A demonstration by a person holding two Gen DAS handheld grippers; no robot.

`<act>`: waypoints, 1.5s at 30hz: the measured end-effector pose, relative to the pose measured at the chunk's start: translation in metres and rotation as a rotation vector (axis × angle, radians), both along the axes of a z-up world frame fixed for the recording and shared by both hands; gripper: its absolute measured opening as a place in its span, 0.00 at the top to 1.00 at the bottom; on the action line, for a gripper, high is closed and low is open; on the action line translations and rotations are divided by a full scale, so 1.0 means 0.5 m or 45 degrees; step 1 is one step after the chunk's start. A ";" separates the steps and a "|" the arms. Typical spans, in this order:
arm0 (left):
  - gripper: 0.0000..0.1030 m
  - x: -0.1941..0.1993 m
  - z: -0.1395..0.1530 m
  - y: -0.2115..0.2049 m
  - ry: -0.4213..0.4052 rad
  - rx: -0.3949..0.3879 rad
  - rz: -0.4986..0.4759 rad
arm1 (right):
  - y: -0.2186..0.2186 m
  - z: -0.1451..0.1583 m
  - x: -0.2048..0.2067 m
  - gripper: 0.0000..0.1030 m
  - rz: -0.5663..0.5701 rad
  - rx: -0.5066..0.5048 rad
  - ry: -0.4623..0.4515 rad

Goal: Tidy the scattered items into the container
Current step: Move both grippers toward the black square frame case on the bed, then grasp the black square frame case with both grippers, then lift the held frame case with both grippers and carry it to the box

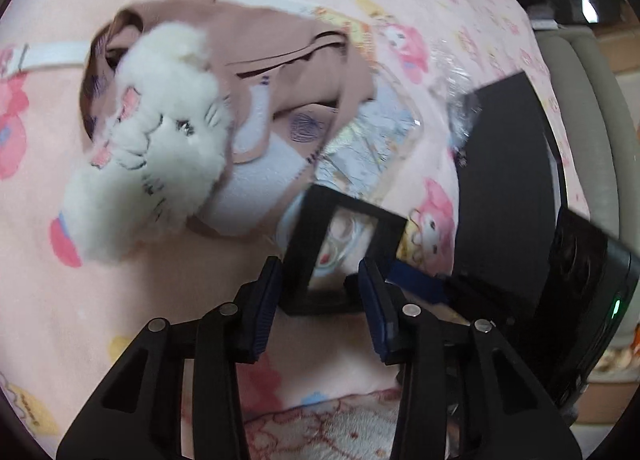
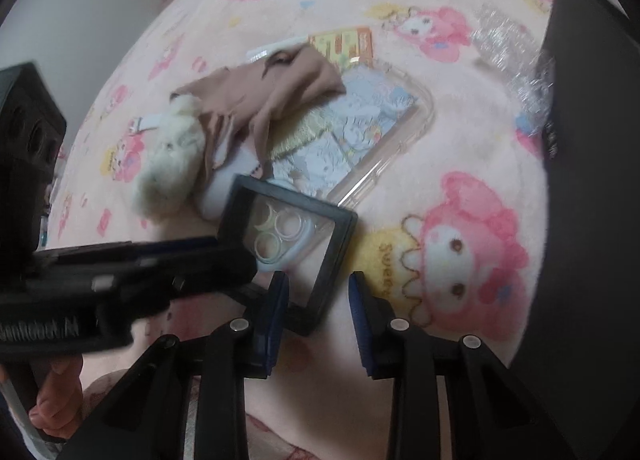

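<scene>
Two grippers are brought to one black frame case [image 2: 342, 229] lying on the pink blanket [image 2: 460, 132], beside the plush toy [image 2: 172, 164] and near the black box [image 2: 592, 140]. The case's edge is pinched by the left gripper [image 1: 322, 280]. Its corner is straddled by the right gripper [image 2: 318, 292], jaws narrowly apart, a gap being left at one pad.

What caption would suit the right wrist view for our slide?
Right gripper straddles a corner of the black display case over the pink blanket, near a plush toy.
</scene>
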State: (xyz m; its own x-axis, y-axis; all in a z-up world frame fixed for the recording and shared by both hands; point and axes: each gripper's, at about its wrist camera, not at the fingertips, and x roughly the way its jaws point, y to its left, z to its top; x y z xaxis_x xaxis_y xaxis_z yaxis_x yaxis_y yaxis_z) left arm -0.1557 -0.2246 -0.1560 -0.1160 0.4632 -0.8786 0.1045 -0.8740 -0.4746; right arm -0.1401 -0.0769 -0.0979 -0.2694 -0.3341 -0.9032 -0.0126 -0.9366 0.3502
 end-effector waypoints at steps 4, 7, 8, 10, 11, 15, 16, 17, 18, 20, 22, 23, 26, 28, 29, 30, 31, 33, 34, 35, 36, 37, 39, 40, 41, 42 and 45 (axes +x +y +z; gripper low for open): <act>0.68 0.010 0.011 0.006 0.031 -0.059 -0.012 | -0.005 0.007 0.006 0.77 0.029 -0.026 0.017; 0.69 0.042 0.034 0.017 0.065 -0.056 -0.012 | 0.008 0.034 0.029 0.78 0.030 -0.049 0.057; 0.69 0.055 0.046 0.019 0.084 -0.049 0.001 | 0.012 0.045 0.036 0.78 0.030 -0.058 0.071; 0.69 0.084 0.073 0.030 0.124 -0.033 0.018 | 0.017 0.078 0.059 0.79 0.042 -0.045 0.112; 0.69 0.100 0.090 0.037 0.153 -0.037 0.024 | 0.021 0.093 0.075 0.79 0.048 -0.034 0.135; 0.69 0.147 0.154 0.080 0.252 -0.036 0.045 | 0.038 0.161 0.132 0.78 0.056 -0.030 0.217; 0.69 0.153 0.167 0.090 0.269 -0.021 0.045 | 0.050 0.182 0.149 0.78 0.054 -0.026 0.245; 0.69 0.159 0.180 0.100 0.285 -0.007 0.040 | 0.068 0.201 0.163 0.78 0.051 -0.019 0.262; 0.69 0.158 0.193 0.115 0.300 0.004 0.033 | 0.078 0.219 0.174 0.78 0.045 -0.002 0.288; 0.69 0.152 0.220 0.160 0.338 0.008 0.005 | 0.107 0.255 0.198 0.78 0.025 0.029 0.342; 0.69 0.137 0.245 0.215 0.378 0.002 -0.041 | 0.143 0.281 0.219 0.78 0.001 0.053 0.387; 0.69 0.127 0.253 0.241 0.390 0.004 -0.059 | 0.160 0.289 0.223 0.78 -0.011 0.065 0.404; 0.68 0.096 0.263 0.321 0.401 0.032 -0.114 | 0.225 0.309 0.234 0.78 -0.038 0.115 0.424; 0.67 0.073 0.261 0.379 0.400 0.070 -0.142 | 0.281 0.317 0.238 0.78 -0.063 0.166 0.428; 0.67 0.060 0.255 0.405 0.394 0.084 -0.155 | 0.316 0.317 0.238 0.78 -0.078 0.178 0.422; 0.67 0.050 0.250 0.428 0.383 0.104 -0.165 | 0.336 0.310 0.230 0.78 -0.088 0.180 0.411; 0.67 0.033 0.236 0.455 0.358 0.132 -0.173 | 0.361 0.304 0.225 0.78 -0.101 0.185 0.396; 0.67 0.009 0.208 0.497 0.307 0.155 -0.185 | 0.418 0.281 0.213 0.78 -0.133 0.191 0.347; 0.67 0.000 0.194 0.512 0.282 0.157 -0.185 | 0.442 0.269 0.208 0.78 -0.146 0.180 0.318; 0.67 -0.010 0.178 0.529 0.255 0.147 -0.185 | 0.466 0.249 0.201 0.78 -0.162 0.154 0.277; 0.67 -0.019 0.164 0.541 0.234 0.140 -0.178 | 0.496 0.224 0.193 0.77 -0.188 0.098 0.239; 0.67 -0.028 0.145 0.553 0.201 0.126 -0.172 | 0.515 0.206 0.191 0.77 -0.207 0.054 0.212; 0.67 -0.038 0.121 0.568 0.153 0.104 -0.169 | 0.547 0.168 0.189 0.77 -0.275 -0.050 0.142; 0.67 -0.042 0.110 0.575 0.130 0.098 -0.171 | 0.556 0.156 0.189 0.77 -0.294 -0.080 0.111; 0.67 -0.044 0.104 0.580 0.117 0.095 -0.172 | 0.561 0.142 0.185 0.77 -0.304 -0.090 0.080; 0.67 -0.045 0.100 0.585 0.108 0.093 -0.173 | 0.563 0.135 0.183 0.77 -0.313 -0.090 0.061; 0.67 -0.045 0.085 0.597 0.065 0.085 -0.167 | 0.572 0.120 0.180 0.77 -0.333 -0.113 0.012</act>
State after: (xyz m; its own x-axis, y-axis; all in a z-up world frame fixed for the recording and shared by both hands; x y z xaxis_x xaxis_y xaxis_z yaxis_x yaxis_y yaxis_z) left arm -0.1784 0.0737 -0.1135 -0.0944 0.5347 -0.8398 -0.0345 -0.8448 -0.5340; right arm -0.0503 0.2093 -0.0379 -0.3651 -0.3299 -0.8705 -0.2466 -0.8674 0.4322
